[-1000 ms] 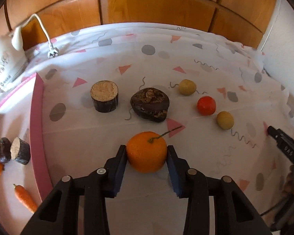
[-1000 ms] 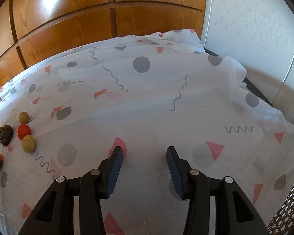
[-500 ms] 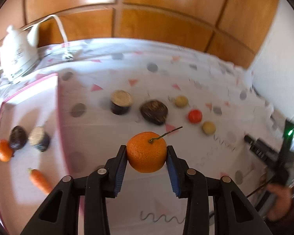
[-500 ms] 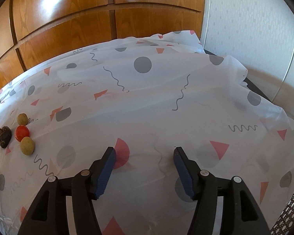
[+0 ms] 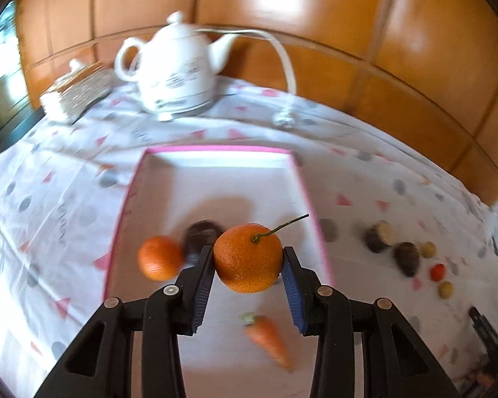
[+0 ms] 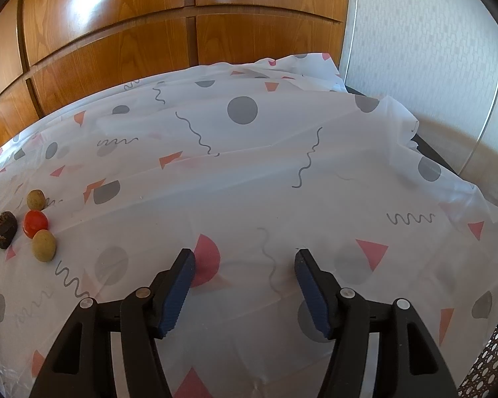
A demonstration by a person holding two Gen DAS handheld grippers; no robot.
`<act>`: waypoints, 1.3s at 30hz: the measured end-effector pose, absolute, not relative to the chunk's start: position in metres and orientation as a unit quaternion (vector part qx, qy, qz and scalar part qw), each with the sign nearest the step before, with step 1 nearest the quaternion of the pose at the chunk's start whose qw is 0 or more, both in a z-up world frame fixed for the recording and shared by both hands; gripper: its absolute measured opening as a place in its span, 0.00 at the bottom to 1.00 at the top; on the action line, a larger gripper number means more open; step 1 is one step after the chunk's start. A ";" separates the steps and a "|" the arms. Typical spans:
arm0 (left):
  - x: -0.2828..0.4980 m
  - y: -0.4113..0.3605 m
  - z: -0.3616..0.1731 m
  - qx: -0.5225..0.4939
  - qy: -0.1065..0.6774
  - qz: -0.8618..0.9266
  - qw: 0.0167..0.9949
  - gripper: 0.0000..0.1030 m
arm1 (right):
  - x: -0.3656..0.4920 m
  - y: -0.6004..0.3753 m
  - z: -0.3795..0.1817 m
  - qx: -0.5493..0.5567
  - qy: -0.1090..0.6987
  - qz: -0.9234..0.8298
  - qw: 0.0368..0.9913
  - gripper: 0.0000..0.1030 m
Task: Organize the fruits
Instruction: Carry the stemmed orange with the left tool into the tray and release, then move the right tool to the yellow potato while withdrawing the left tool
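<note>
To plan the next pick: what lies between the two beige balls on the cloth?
A red ball lies between the beige balls, right wrist view.

I see glossy wooden panelling behind the table, catching bright window glare. A patterned white tablecloth covers the table. Pale textured wallpaper stands at right; perhaps a window far left.

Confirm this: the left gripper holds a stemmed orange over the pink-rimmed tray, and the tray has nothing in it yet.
Not quite. The left gripper does hold the stemmed orange over the pink-rimmed tray, but the left wrist view shows the tray already has another orange, a carrot and a dark piece.
</note>
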State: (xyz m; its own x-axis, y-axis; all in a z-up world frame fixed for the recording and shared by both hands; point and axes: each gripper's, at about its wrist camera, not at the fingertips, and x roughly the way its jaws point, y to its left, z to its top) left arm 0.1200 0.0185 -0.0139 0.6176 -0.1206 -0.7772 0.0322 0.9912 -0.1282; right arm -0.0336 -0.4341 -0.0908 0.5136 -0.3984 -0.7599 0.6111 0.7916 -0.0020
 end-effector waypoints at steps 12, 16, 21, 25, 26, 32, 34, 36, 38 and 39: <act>0.092 0.037 -0.026 -0.065 0.436 -0.020 0.898 0.62 | -0.032 -0.433 -0.091 0.129 0.400 -0.297 0.857 0.62; 0.075 0.037 -0.024 -0.062 0.433 -0.020 0.899 0.68 | -0.031 -0.433 -0.090 0.127 0.405 -0.297 0.856 0.62; 0.053 0.037 -0.025 -0.050 0.429 -0.025 0.902 0.71 | -0.027 -0.434 -0.087 0.128 0.420 -0.294 0.849 0.62; 0.043 0.042 -0.027 -0.064 0.435 -0.026 0.898 0.72 | -0.020 -0.428 -0.083 0.131 0.430 -0.263 0.853 0.62; 0.041 0.043 -0.027 -0.069 0.435 -0.025 0.898 0.72 | -0.019 -0.424 -0.082 0.128 0.431 -0.256 0.856 0.62; 0.034 0.052 -0.023 -0.084 0.429 -0.016 0.899 0.72 | -0.003 -0.393 -0.067 0.120 0.426 -0.190 0.876 0.59; 0.032 0.056 -0.022 -0.088 0.427 -0.012 0.900 0.74 | 0.004 -0.380 -0.062 0.114 0.425 -0.162 0.884 0.55; 0.030 0.060 -0.021 -0.092 0.425 -0.005 0.901 0.77 | 0.011 -0.369 -0.057 0.107 0.423 -0.138 0.889 0.55; 0.029 0.066 -0.021 -0.098 0.423 0.003 0.901 0.77 | 0.019 -0.356 -0.053 0.101 0.423 -0.113 0.893 0.55; 0.028 0.069 -0.020 -0.101 0.422 0.007 0.901 0.77 | 0.023 -0.351 -0.052 0.098 0.424 -0.105 0.894 0.55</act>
